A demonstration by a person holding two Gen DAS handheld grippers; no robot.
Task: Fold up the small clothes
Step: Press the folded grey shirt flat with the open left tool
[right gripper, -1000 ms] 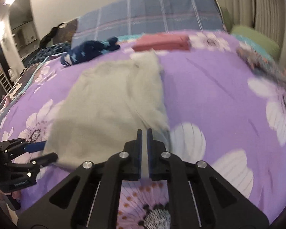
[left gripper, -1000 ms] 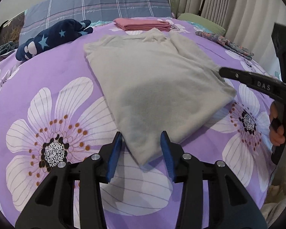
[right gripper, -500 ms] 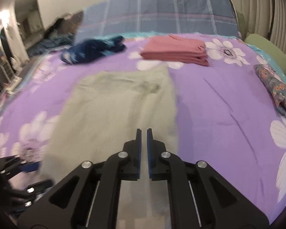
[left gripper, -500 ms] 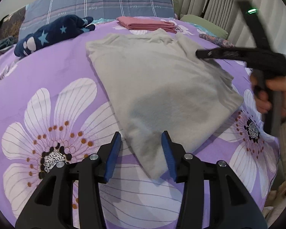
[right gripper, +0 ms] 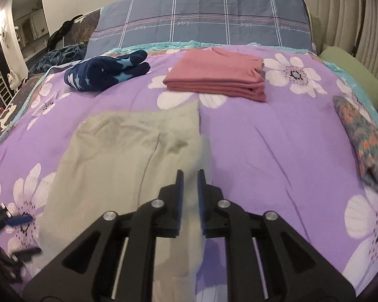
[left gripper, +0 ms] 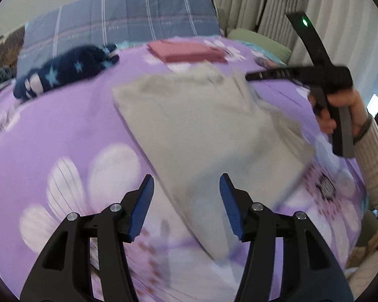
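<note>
A grey-beige shirt (left gripper: 201, 130) lies flat on the purple flowered bedspread (left gripper: 63, 130), partly folded lengthwise; it also shows in the right wrist view (right gripper: 118, 156). My left gripper (left gripper: 186, 196) is open, its blue pads on either side of the shirt's near corner, just above it. My right gripper (right gripper: 190, 183) has its jaws slightly apart with the shirt's right edge between them; no grip is visible. It shows in the left wrist view (left gripper: 249, 76) near the shirt's far right shoulder.
A folded pink garment (right gripper: 216, 78) and a navy star-patterned garment (right gripper: 105, 74) lie at the far side of the bed. A floral cloth (right gripper: 363, 130) lies at the right edge. A blue plaid pillow (right gripper: 201, 20) stands at the headboard.
My right gripper has moved up along the shirt's right edge toward the shoulder, and its jaws have parted a little. My left gripper has opened wider and the view has shifted.
</note>
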